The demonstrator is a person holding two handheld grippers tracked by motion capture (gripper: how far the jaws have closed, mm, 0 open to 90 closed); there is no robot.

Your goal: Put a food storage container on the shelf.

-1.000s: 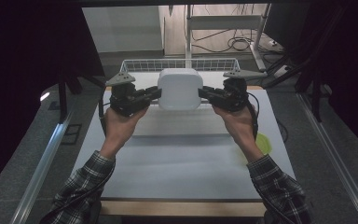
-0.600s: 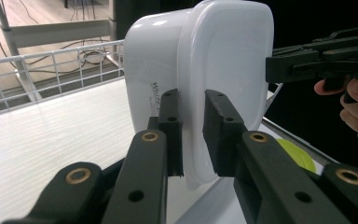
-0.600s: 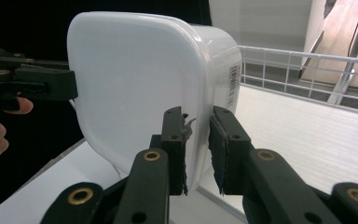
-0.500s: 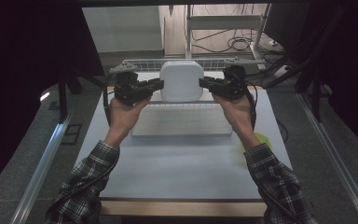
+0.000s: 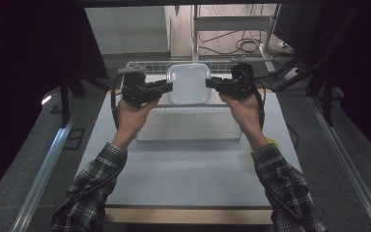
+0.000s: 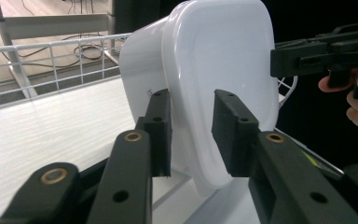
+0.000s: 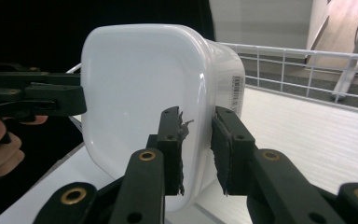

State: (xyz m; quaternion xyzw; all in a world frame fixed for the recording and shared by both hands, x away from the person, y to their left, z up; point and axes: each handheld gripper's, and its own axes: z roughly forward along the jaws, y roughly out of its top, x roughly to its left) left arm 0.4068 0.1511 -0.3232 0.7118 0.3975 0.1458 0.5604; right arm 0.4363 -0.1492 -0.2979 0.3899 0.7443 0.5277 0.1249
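Two grippers, left gripper (image 5: 166,87) and right gripper (image 5: 211,83), straddle tub (image 5: 189,83) rim edges, loosening.

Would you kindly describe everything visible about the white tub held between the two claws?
The white tub looks like glossy plastic, squarish with rounded corners and a rim. It stands tipped up on edge near the table's far side, before the wire rack. The left claw and right claw straddle its rim at opposite sides, their jaws just opening.

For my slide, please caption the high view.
Two hand-held grippers, left and right, flank a white tub above a wire rack.
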